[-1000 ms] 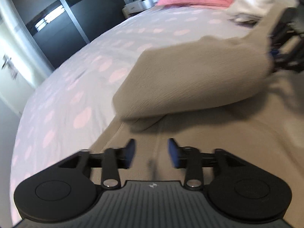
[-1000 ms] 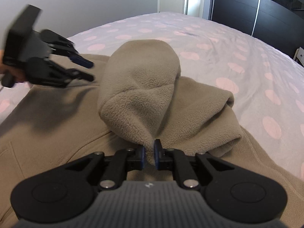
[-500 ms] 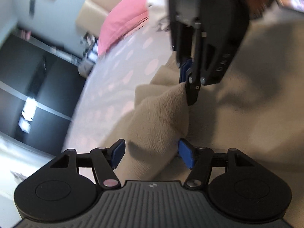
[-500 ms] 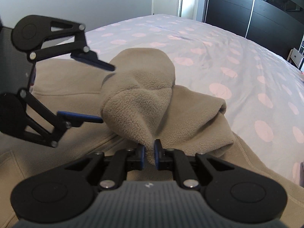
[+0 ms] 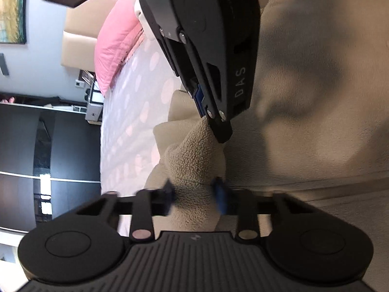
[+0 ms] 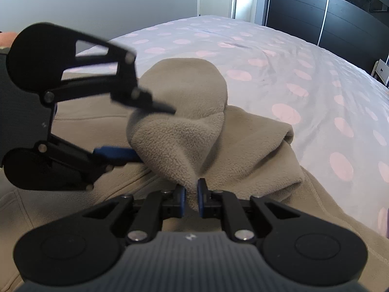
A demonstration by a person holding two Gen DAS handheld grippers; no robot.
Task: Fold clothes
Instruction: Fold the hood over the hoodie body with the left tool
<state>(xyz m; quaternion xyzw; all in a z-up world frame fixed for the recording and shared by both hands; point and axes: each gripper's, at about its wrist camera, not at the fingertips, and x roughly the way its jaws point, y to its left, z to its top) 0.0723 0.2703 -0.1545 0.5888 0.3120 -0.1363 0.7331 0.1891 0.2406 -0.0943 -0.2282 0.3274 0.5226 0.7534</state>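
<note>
A beige fleece garment (image 6: 255, 146) lies on the bed, with one sleeve (image 6: 189, 112) lifted and bunched. My right gripper (image 6: 191, 194) is shut on the sleeve's end and also shows from the side in the left wrist view (image 5: 209, 119). My left gripper (image 5: 194, 192) is open, its blurred fingers straddling the bunched sleeve (image 5: 192, 160) from both sides. In the right wrist view the left gripper (image 6: 155, 131) comes in from the left, one finger above the sleeve and one below.
The bed sheet (image 6: 304, 73) is white with pink dots. A pink pillow (image 5: 116, 39) lies at the headboard (image 5: 75, 46). Dark wardrobe doors (image 6: 328, 12) stand beyond the bed. A nightstand (image 5: 93, 107) is beside the bed.
My left gripper has swung in from the far side to the sleeve, rolled sideways, and its fingers have narrowed around the bunched fleece. The right gripper has held the sleeve end still.
</note>
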